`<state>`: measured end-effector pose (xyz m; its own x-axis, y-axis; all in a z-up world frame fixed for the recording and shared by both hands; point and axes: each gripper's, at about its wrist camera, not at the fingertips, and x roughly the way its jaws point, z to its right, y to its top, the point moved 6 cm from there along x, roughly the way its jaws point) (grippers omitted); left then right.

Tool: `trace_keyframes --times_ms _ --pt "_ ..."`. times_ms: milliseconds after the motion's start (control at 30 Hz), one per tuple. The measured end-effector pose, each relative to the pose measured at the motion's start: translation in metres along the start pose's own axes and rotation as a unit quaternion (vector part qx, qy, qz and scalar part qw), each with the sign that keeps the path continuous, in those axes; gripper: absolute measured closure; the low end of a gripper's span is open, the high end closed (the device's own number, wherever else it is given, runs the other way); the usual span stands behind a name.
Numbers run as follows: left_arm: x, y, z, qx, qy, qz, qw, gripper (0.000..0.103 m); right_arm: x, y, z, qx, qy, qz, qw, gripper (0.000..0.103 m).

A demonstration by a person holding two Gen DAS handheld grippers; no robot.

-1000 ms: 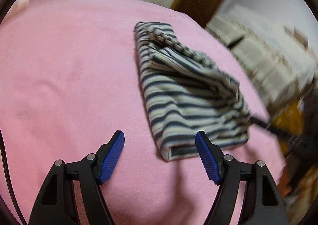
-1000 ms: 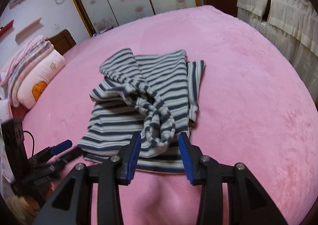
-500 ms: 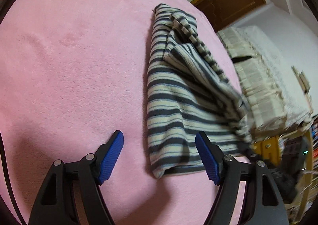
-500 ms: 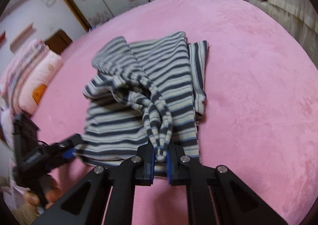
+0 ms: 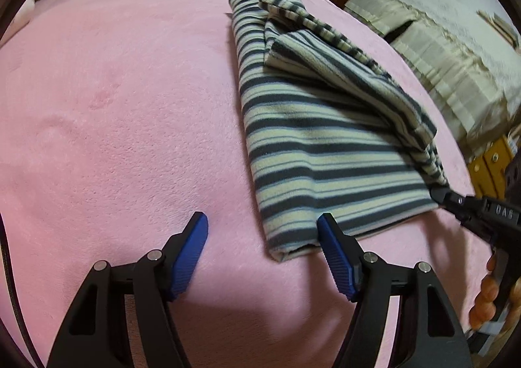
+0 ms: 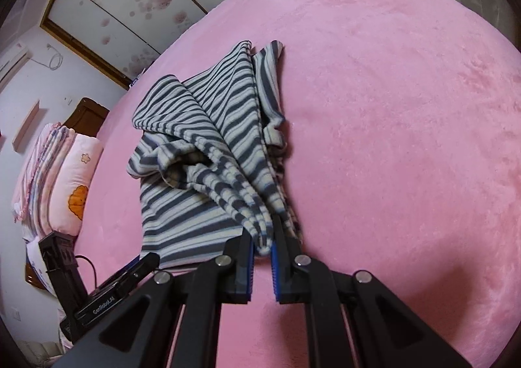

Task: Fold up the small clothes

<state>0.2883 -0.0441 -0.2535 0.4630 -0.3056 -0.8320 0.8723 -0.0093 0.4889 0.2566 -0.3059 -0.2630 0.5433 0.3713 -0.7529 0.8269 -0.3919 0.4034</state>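
Right gripper (image 6: 262,249) has just been closing and now pinches a bunched fold of the striped garment (image 6: 208,153) between its blue pads, lifting that fold off the layer below. Left gripper (image 5: 262,249) stands released, one finger (image 5: 335,254) just at the garment's near corner, nothing between its pads. That garment lies half folded on the pink blanket (image 6: 407,127). It looks like soft, light fleece: it should drape and sag, not slip much, and is best taken at corners or a hem edge. Small lettering on the left gripper's body reads roughly "GenRobot", the end unclear.
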Motion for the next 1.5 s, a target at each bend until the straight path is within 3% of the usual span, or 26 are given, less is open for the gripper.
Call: trace_keyframes --times_ms 133,233,267,400,600,700,767,833,967,1033,1100,1133,1167,1200,1233,1267,1333,1500 --pt "-0.005 -0.002 0.002 0.007 0.001 0.0 1.0 0.034 0.005 -0.001 -0.002 -0.016 -0.019 -0.006 1.0 0.094" --pt "-0.015 -0.001 -0.003 -0.019 -0.028 0.004 0.9994 0.032 -0.015 0.001 -0.019 -0.084 -0.076 0.017 0.993 0.081" --pt "-0.019 -0.001 -0.004 -0.027 -0.036 0.008 0.9989 0.032 -0.022 0.002 -0.026 -0.11 -0.094 0.029 0.989 0.07" --pt "-0.039 0.0 -0.018 -0.063 -0.058 0.035 0.9958 0.03 -0.052 0.009 -0.062 -0.222 -0.142 0.083 0.961 0.043" --pt "-0.051 0.012 -0.037 -0.096 -0.06 0.059 0.9918 0.027 -0.037 0.022 -0.131 -0.345 -0.127 0.107 0.924 0.03" --pt "-0.048 0.017 -0.044 -0.107 -0.063 0.061 0.9904 0.027 -0.003 0.025 -0.162 -0.413 -0.137 0.097 0.895 0.03" --pt "-0.044 0.017 -0.052 -0.113 -0.068 0.06 0.9894 0.027 0.026 0.02 -0.179 -0.467 -0.144 0.077 0.869 0.03" --pt "-0.043 0.013 -0.061 -0.121 -0.071 0.058 0.9884 0.027 0.052 0.013 -0.191 -0.521 -0.166 0.058 0.835 0.03" --pt "-0.037 0.009 -0.075 -0.14 -0.077 0.054 0.9857 0.027 0.086 0.005 -0.204 -0.596 -0.211 0.061 0.772 0.03" --pt "-0.035 0.009 -0.079 -0.146 -0.083 0.054 0.9844 0.027 0.098 0.01 -0.208 -0.606 -0.225 0.056 0.761 0.03" --pt "-0.035 0.009 -0.079 -0.147 -0.085 0.054 0.9841 0.027 0.108 0.018 -0.209 -0.597 -0.229 0.045 0.767 0.031" --pt "-0.035 0.01 -0.079 -0.145 -0.084 0.054 0.9844 0.027 0.115 0.027 -0.209 -0.58 -0.226 0.027 0.782 0.032" --pt "-0.035 0.011 -0.078 -0.142 -0.083 0.054 0.9848 0.027 0.118 0.035 -0.206 -0.559 -0.218 0.009 0.8 0.04" --pt "-0.035 0.012 -0.077 -0.141 -0.083 0.054 0.9851 0.027 0.12 0.04 -0.207 -0.542 -0.204 -0.006 0.815 0.074" --pt "-0.035 0.011 -0.077 -0.14 -0.084 0.054 0.9851 0.027 0.122 0.051 -0.204 -0.504 -0.18 -0.034 0.844 0.089" --pt "-0.035 0.011 -0.077 -0.14 -0.084 0.053 0.9851 0.027 0.12 0.062 -0.201 -0.472 -0.164 -0.046 0.865 0.091" --pt "-0.035 0.012 -0.076 -0.14 -0.085 0.053 0.985 0.027 0.11 0.082 -0.196 -0.432 -0.138 -0.039 0.89 0.091" --pt "-0.036 0.009 -0.076 -0.146 -0.088 0.053 0.984 0.027 0.074 0.132 -0.158 -0.322 -0.138 0.017 0.936 0.09"
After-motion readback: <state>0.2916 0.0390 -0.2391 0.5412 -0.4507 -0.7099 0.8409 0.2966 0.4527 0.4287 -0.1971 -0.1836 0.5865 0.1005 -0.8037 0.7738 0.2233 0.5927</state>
